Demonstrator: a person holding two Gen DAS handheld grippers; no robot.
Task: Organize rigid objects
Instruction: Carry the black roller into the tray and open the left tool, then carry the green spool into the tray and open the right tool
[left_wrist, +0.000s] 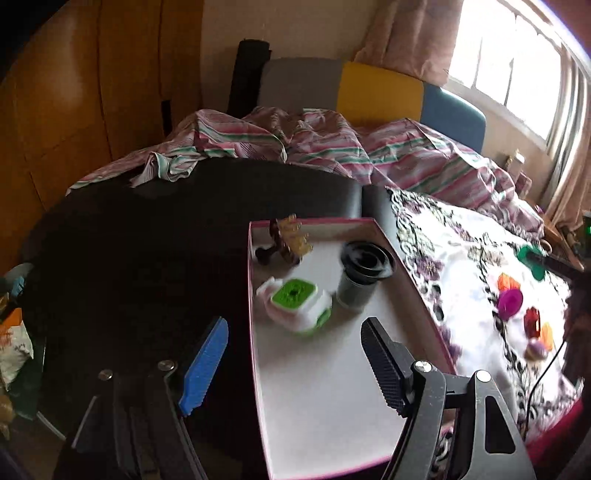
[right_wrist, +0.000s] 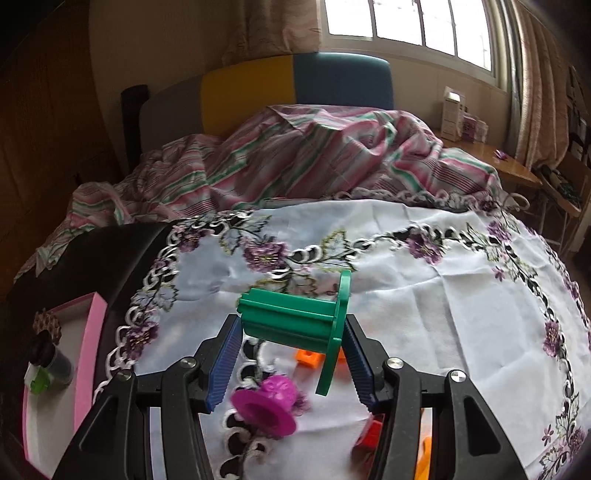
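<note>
Left claw: open, nothing between the pads, poised over the near end of the box.
Right claw: closed on the green spool, lifted clear of the cloth, flange toward 3 o'clock.
Box: pink-rimmed, white floor, on the dark worktop at the cloth's 9 o'clock edge.
Done so far: three items inside, bunched at the box's 12 o'clock end; dark cup, green-and-white container, brown-and-gold trinket.
Left to do: probably green spool next, then purple piece, orange block and red and orange bits low at 5 o'clock on the floral cloth.
Open room: whole near half of the box floor bare; plenty of space there for a drop at 6 o'clock of the container.
Edges: low pink wall between cloth and box to be cleared on the way over; bed close behind at 12 o'clock.
Risk: spool pinched end to end, may pivot if swung fast.
</note>
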